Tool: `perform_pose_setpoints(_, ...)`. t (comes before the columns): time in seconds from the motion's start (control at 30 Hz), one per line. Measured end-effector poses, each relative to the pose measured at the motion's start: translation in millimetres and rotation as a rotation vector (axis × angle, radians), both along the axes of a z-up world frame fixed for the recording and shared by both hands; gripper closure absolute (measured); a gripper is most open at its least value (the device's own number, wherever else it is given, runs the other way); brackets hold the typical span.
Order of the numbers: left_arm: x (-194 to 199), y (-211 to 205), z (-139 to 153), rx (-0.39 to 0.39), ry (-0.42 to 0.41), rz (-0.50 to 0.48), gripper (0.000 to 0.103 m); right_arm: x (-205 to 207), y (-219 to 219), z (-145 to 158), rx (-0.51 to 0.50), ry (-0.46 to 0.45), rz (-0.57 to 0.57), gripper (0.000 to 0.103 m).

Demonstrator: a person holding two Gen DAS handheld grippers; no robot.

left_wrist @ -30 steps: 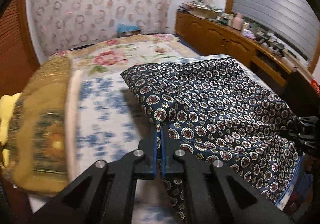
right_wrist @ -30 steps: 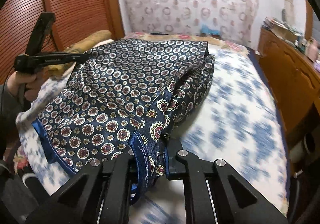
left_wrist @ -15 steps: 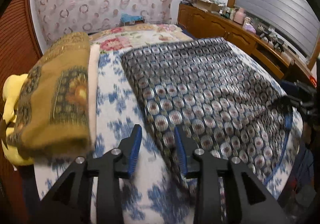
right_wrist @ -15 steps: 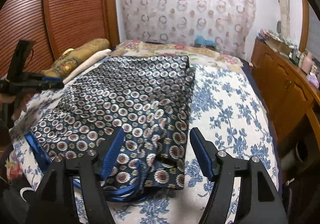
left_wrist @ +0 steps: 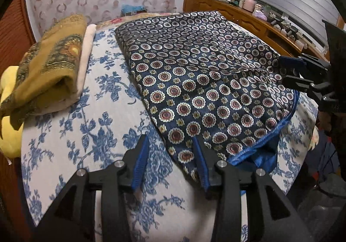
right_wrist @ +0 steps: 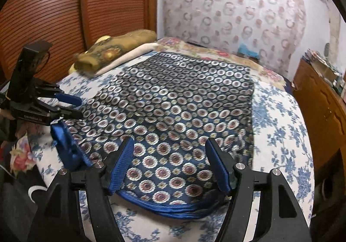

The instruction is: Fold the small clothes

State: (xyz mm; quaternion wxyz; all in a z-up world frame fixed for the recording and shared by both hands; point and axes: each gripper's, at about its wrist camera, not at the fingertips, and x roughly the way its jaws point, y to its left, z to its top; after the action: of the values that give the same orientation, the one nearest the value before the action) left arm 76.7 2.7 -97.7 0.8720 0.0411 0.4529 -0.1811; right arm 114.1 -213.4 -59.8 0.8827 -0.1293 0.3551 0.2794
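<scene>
A dark navy garment (left_wrist: 205, 69) with ringed medallions and a bright blue hem lies flat on the bed, also seen in the right wrist view (right_wrist: 173, 95). My left gripper (left_wrist: 170, 138) hovers at its near left corner. Its jaws are opening, and the corner lies below them without being pinched. In the right wrist view it shows at the garment's left edge (right_wrist: 80, 109). My right gripper (right_wrist: 169, 140) stands open above the hem (right_wrist: 173, 209) with nothing pressed between its pads. The left wrist view shows it at the far right edge (left_wrist: 281, 71).
The bed has a white sheet with blue flowers (left_wrist: 86, 133). A folded ochre cloth (left_wrist: 49, 64) on a cream one lies along the left side, beside something yellow (left_wrist: 8, 112). A cluttered wooden cabinet (left_wrist: 248, 15) runs along the right. Slatted wooden doors (right_wrist: 43, 15) stand behind.
Both grippers let go of the garment and opened. The lifted fabric dropped and now lies flat, and both grippers drew back to its near edge.
</scene>
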Motion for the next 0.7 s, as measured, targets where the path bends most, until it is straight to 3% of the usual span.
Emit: perform_pose_setpoints(0.7, -31, -12, 0, -0.044, -0.011, -0.03, 0.063, -18, 2, -26, -0.042, 0.064, 0.07, 0.032)
